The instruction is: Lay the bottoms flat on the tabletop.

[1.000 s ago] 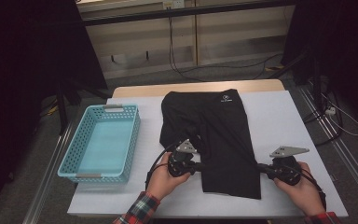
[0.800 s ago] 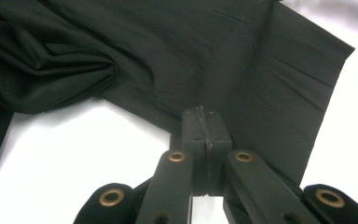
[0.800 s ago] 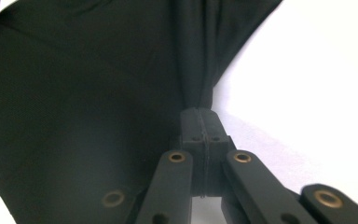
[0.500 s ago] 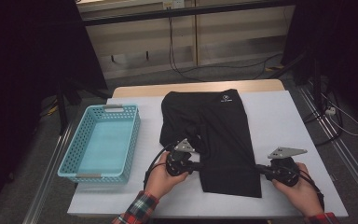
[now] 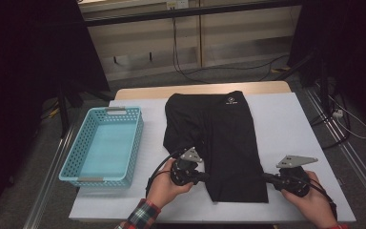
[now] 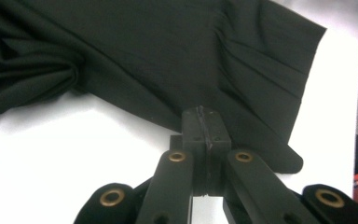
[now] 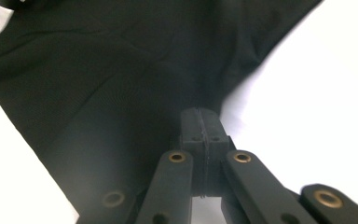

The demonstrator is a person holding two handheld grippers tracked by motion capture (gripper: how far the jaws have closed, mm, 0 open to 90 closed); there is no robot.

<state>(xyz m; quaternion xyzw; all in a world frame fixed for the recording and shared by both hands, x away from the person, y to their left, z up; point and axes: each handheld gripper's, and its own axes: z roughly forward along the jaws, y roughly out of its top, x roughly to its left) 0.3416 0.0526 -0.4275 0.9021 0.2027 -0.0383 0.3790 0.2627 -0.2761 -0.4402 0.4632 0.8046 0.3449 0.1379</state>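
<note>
while both sets of jaws are pressed together, the left gripper [image 5: 205, 178] pinches the black shorts' [image 5: 224, 138] hem at 9 o'clock and the right gripper [image 5: 265, 178] at 3 o'clock. the shorts lie flat mid-table beside a blue basket [image 5: 76, 167]. the high view adds a small white logo [image 5: 229, 100], unreadable.

One black garment [image 5: 221, 143], one blue basket [image 5: 103, 177], one table [image 5: 290, 124] — and two grippers, left gripper [image 5: 204, 177] and right gripper [image 5: 266, 177].

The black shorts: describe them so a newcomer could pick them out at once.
On the white table, right of the light blue basket, lie the black shorts, spread flat with a small white logo near the far edge. They are the table's sole dark fabric, pinched at the near hem by the left gripper and right gripper.
</note>
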